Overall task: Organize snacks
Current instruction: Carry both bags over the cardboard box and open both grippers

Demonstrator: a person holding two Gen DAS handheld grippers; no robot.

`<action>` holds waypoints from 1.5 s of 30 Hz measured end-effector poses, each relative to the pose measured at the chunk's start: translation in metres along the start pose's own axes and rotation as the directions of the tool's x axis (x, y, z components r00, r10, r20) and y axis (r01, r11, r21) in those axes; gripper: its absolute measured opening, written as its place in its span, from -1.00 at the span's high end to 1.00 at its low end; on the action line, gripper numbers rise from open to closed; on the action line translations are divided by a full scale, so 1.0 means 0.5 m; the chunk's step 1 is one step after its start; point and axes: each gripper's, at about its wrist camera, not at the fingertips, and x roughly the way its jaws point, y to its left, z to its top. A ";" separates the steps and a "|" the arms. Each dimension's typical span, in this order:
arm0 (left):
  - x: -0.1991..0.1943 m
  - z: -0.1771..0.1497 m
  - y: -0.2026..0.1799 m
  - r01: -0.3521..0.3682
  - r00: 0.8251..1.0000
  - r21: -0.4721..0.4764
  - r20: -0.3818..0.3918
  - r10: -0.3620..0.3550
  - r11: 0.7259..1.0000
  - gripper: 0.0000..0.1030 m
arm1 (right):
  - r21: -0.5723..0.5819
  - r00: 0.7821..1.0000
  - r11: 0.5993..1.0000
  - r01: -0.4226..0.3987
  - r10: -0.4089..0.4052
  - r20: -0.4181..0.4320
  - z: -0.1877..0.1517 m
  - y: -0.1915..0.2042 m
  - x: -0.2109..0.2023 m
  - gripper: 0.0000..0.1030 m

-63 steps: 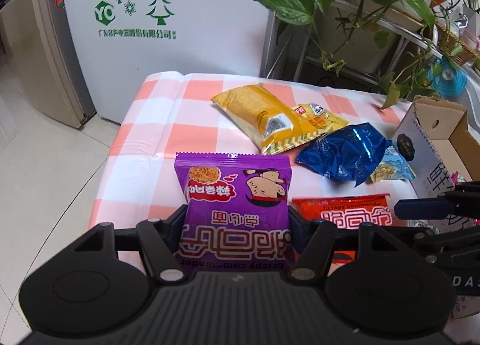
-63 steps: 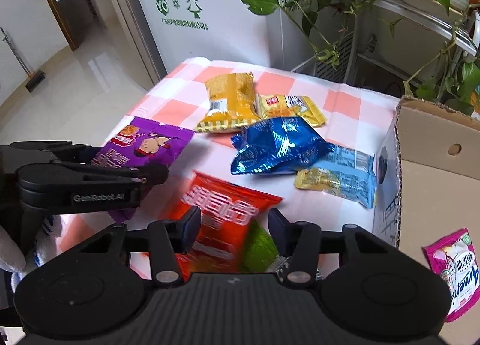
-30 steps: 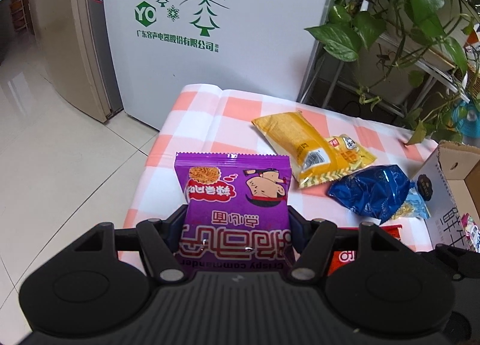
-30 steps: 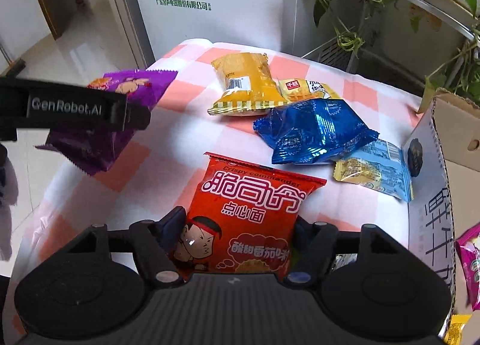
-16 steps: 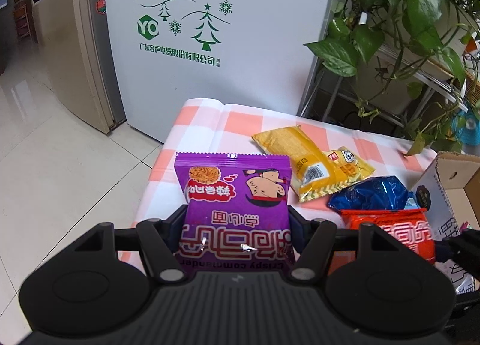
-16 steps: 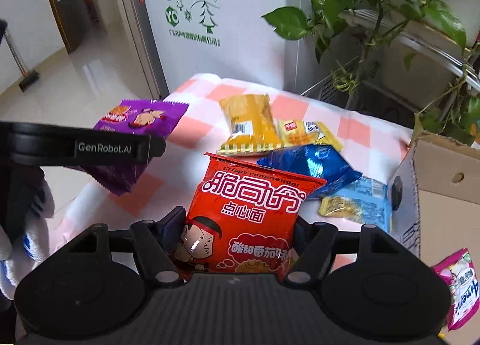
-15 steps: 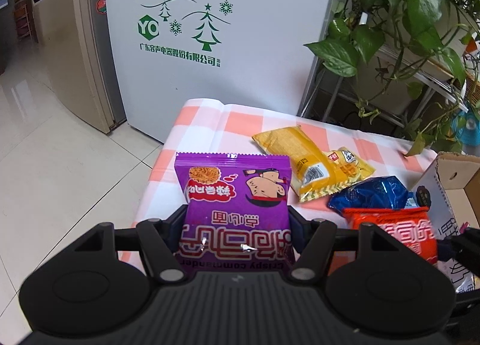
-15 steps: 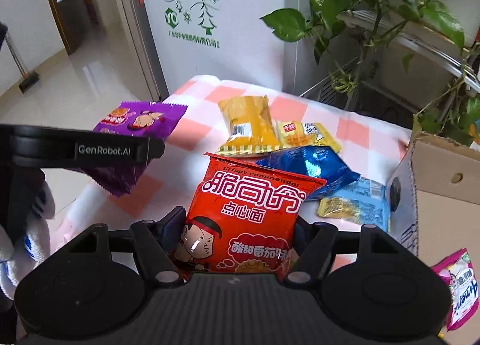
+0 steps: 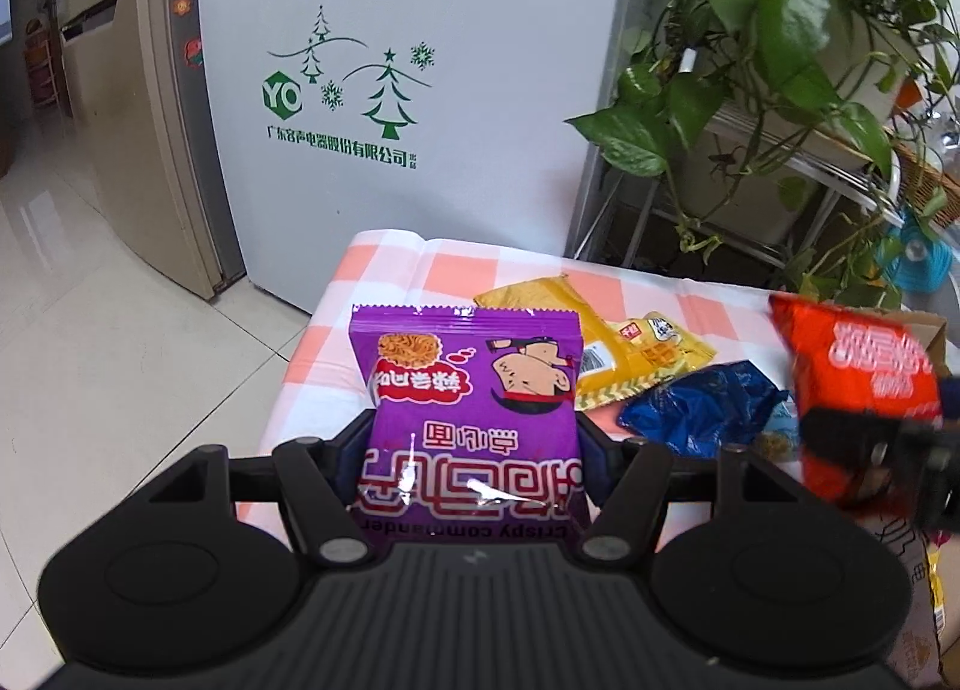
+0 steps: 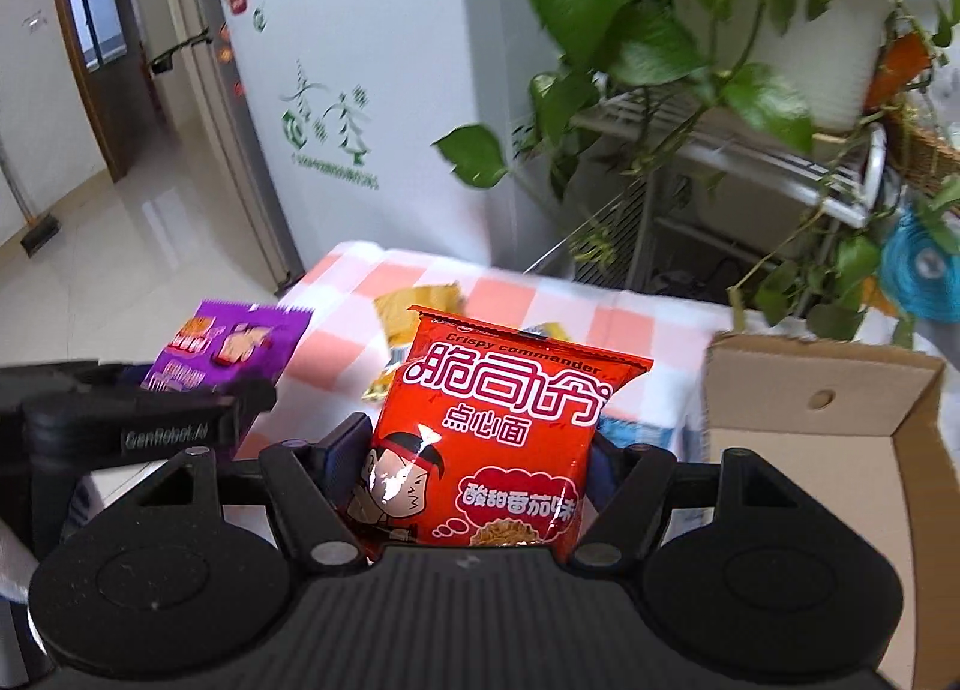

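Standing behind everything, a white fridge [image 9: 420, 90] with green tree prints backs the desk [image 9: 498, 276], which wears a pink-and-white checked cloth. A leafy plant [image 9: 780, 30] on a metal rack hangs over the desk's far right corner. An open cardboard box [image 10: 822, 408] sits at the desk's right edge. The left gripper [image 9: 474, 450] is raised above the desk's near left side, its jaws clamped on the lower part of a purple pack [image 9: 471, 408], which stands upright with its print upside down. The right gripper [image 10: 480, 468] is lifted too, its jaws pinching the bottom of a red pack [image 10: 504, 438], held upright just left of the box. On the cloth beyond lie a yellow bag [image 9: 576, 324] and, touching its right side, a smaller yellow pack [image 9: 660, 348]. A crumpled blue bag [image 9: 702, 408] lies just in front of those two.
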 end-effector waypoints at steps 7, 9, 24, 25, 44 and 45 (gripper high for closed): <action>-0.024 -0.030 -0.018 0.022 1.000 -0.013 -0.003 -0.022 1.000 -0.27 | 0.019 1.000 1.000 0.008 -0.008 0.014 0.001 -0.030 -0.025 -0.48; -0.032 -0.040 -0.029 0.026 1.000 -0.006 0.001 -0.026 1.000 -0.27 | 0.027 1.000 1.000 0.009 -0.010 0.021 0.002 -0.039 -0.031 -0.48; -0.100 -0.077 -0.181 0.146 0.989 0.050 0.007 -0.147 0.988 -0.27 | 0.100 0.994 0.995 0.017 -0.028 0.109 0.013 -0.147 -0.122 -0.48; -0.105 -0.077 -0.194 0.157 0.988 0.061 0.008 -0.157 0.986 -0.27 | 0.106 0.993 0.994 0.018 -0.031 0.116 0.014 -0.157 -0.129 -0.48; -0.148 -0.105 -0.429 0.343 0.938 0.197 -0.028 -0.344 0.919 -0.27 | 0.204 0.986 0.974 0.101 -0.126 0.114 -0.011 -0.299 -0.182 -0.48; -0.146 -0.108 -0.439 0.353 0.935 0.201 -0.034 -0.353 0.914 -0.27 | 0.206 0.985 0.973 0.106 -0.131 0.109 -0.012 -0.303 -0.182 -0.48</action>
